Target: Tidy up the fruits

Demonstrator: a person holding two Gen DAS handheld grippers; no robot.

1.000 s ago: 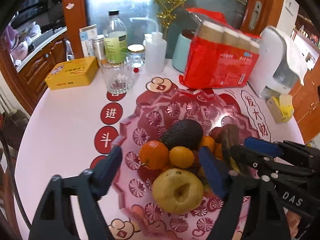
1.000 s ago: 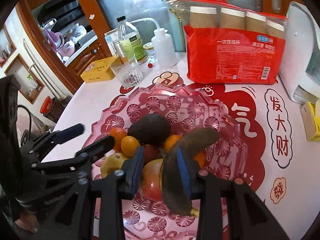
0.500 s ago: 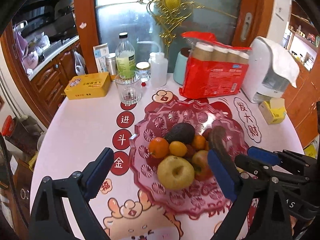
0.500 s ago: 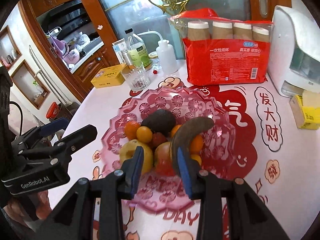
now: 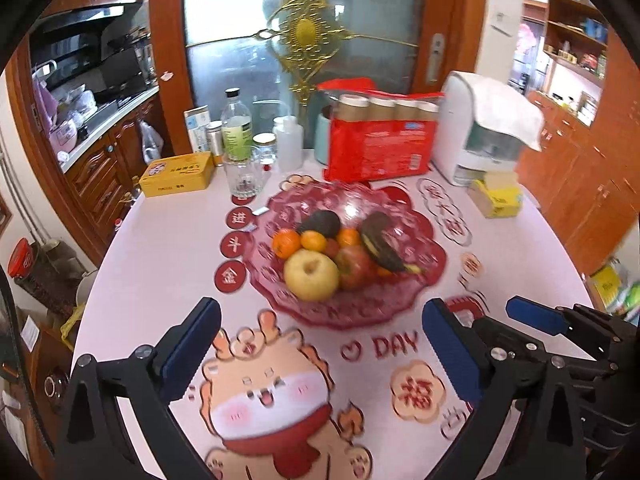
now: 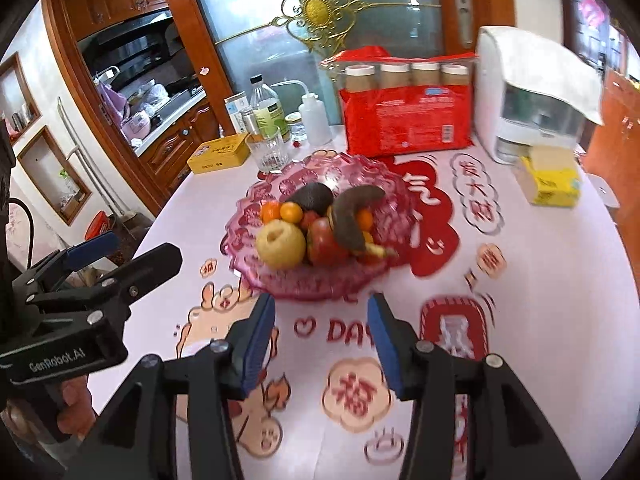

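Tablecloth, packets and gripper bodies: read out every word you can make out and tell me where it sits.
"DAY": white printed tablecloth, near the pink glass fruit bowl.
"福": tablecloth flower badge.
"GenRobot.AI": black left gripper body.
Red paper-cup pack, yellow tin, bottle label: print too small.

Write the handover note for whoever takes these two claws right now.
Left claw: open wide, empty, over the tablecloth short of the bowl.
Right claw: jaws have just been opening, nothing between them.
Fruit: pear, apple, blackened banana, avocado and oranges all piled in the pink bowl.
Done: no loose fruit visible on the table.
Left: apparently nothing; check outside the views.
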